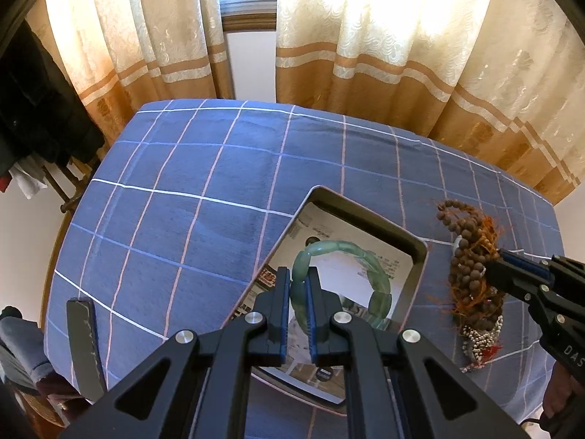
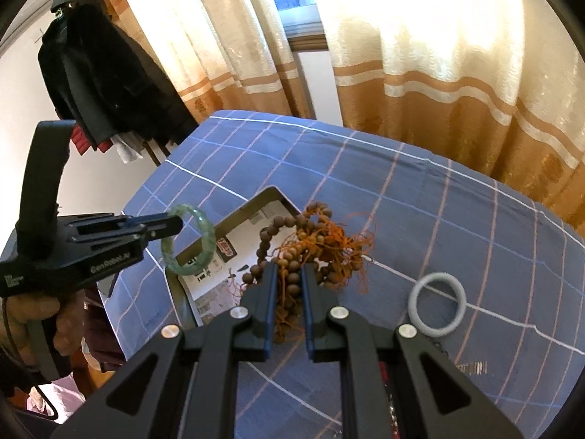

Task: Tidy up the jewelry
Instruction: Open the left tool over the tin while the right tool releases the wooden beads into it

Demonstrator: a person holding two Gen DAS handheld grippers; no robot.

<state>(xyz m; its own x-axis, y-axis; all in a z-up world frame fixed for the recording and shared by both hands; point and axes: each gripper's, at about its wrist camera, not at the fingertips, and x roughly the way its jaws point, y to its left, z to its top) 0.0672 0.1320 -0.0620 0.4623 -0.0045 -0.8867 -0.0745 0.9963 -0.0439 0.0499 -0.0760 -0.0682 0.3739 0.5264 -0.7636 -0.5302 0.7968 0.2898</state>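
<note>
On the worktop [image 2: 420, 197] a tray [image 1: 416, 256] sits left of a heap of bead strings [image 1: 471, 267], a bangle [image 1: 343, 281] hangs above the tray, a ring [image 2: 437, 305] lies right of the beads, and curtains [image 1: 384, 36] hang behind.

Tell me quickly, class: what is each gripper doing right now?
Left gripper: closed on the green bangle, above the tray.
Right gripper: closed on the brown bead strands.

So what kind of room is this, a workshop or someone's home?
Most likely a home, perhaps a bedroom: cream and gold curtains over a window, dark coats hanging on a rack, and a blue checked cloth over the surface.
</note>
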